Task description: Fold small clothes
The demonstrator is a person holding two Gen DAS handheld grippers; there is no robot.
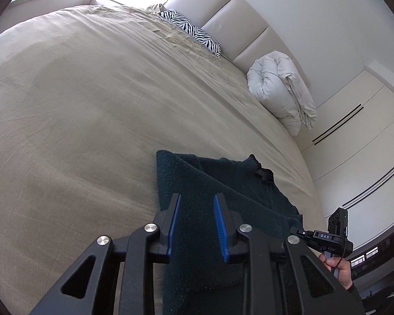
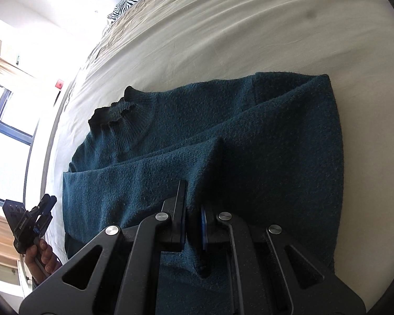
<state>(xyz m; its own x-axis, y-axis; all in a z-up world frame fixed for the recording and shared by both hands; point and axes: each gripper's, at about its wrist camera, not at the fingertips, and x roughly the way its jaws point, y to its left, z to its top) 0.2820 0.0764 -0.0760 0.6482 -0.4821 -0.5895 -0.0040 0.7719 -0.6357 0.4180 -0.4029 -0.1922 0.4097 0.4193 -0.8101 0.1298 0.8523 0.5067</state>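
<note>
Bed [image 2: 249, 26], pinched teal sweater [image 2: 249, 131]

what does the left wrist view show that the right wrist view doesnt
Only the left wrist view: a rolled white duvet, the padded headboard and white wardrobe doors.
Only the right wrist view: the sweater's ribbed collar and a window.
Both: the teal sweater on the beige bed and the zebra-print pillow.
</note>
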